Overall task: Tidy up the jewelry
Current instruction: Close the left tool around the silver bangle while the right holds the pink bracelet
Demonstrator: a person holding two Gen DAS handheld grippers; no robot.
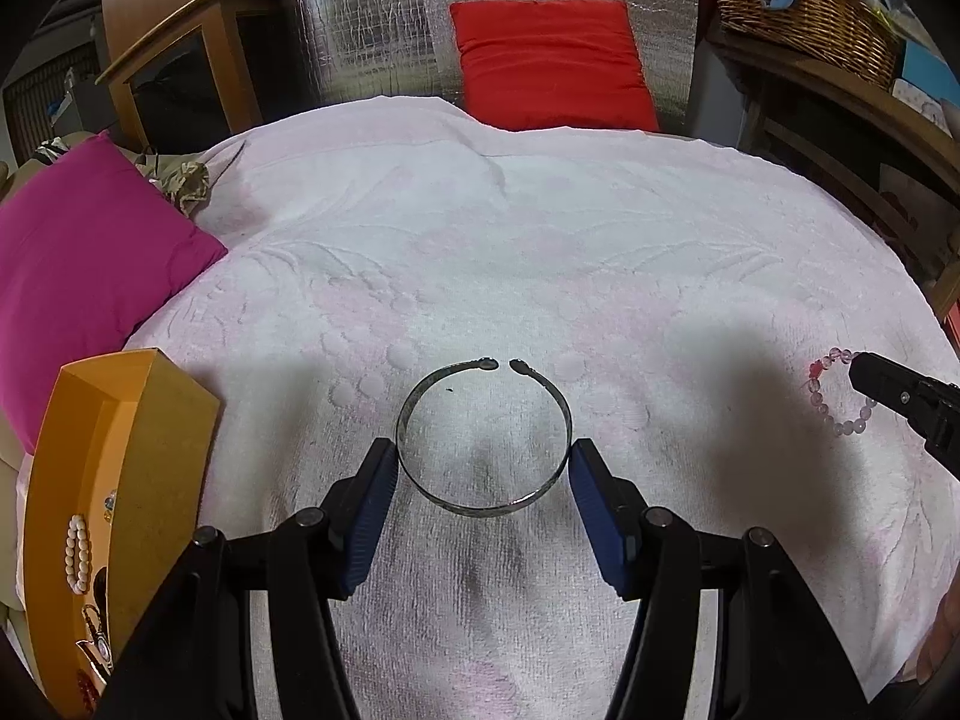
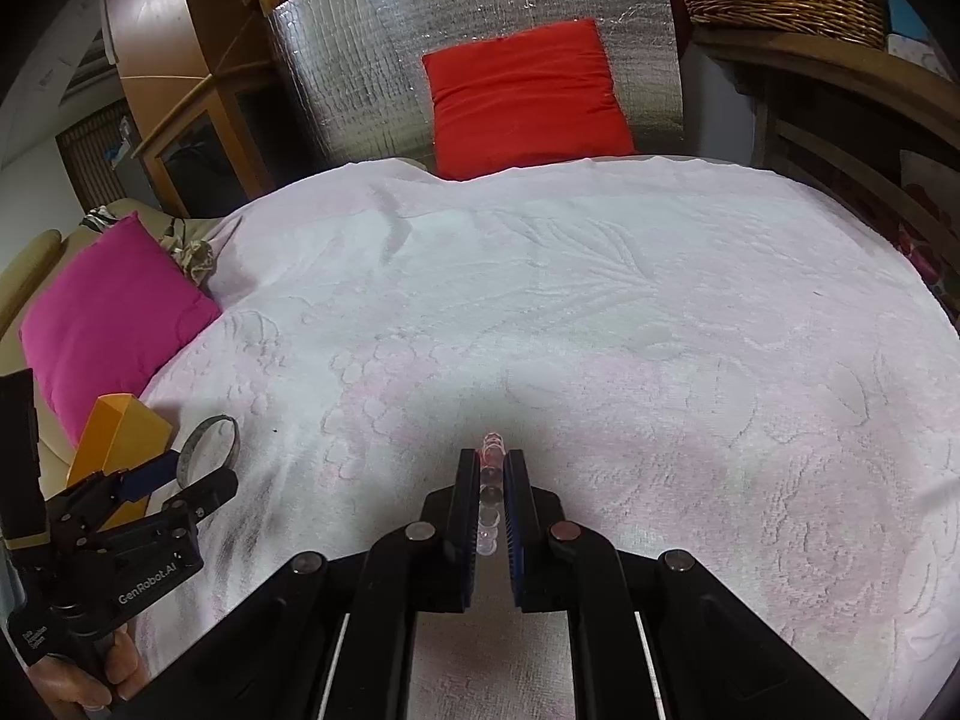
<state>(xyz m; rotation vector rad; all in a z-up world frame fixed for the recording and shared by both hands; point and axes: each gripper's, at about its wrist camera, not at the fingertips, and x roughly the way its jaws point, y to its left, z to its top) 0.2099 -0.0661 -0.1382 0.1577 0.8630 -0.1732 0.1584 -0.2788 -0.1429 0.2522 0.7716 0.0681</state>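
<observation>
Two blue ribbed pads (image 1: pixel 372 516) of the left gripper (image 1: pixel 483 468) sit about half open, pressed on both sides of a thin metal cuff bangle (image 1: pixel 420 408), its gap facing away. Right gripper (image 2: pixel 491 480) is fully closed on a clear and pink bead bracelet (image 2: pixel 489 501), beads pinched between the pads; the strand's far part is hidden. Both are over a white embossed terry towel (image 1: pixel 540 240). Orange cardboard box (image 1: pixel 129 420) at left holds more jewelry, cut off by the frame edge.
</observation>
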